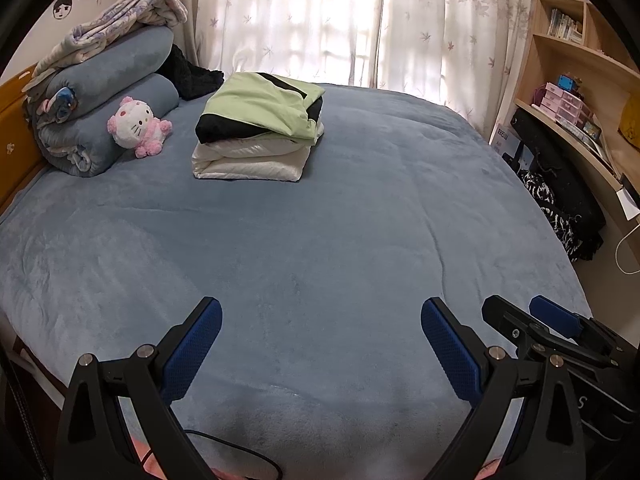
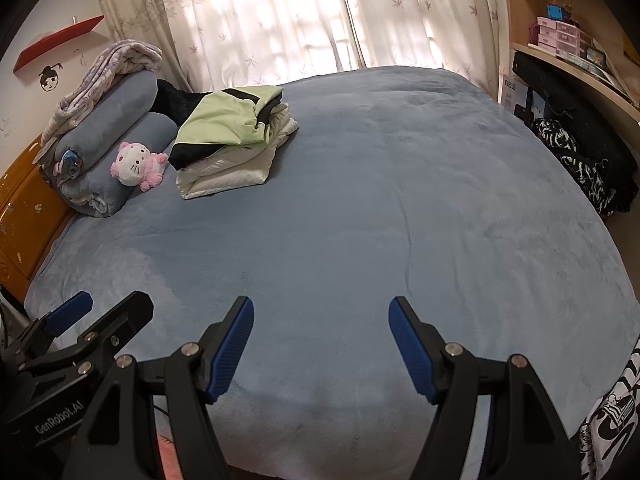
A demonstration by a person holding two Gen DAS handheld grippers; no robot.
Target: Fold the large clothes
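Grippers: left gripper (image 1: 322, 312) and right gripper (image 2: 322, 312) spread wide, empty, above bare bed (image 1: 320, 220). Folded pile (image 1: 256, 128) finished, apparently; next, fetching another garment.

Two wrist fisheye views from the foot of a bed (image 1: 320, 220), facing the curtained window (image 1: 304, 20).

Both look low and close across the blue cover. Each catches the other gripper at its edge, and both share the folded clothes stack (image 2: 232, 148).
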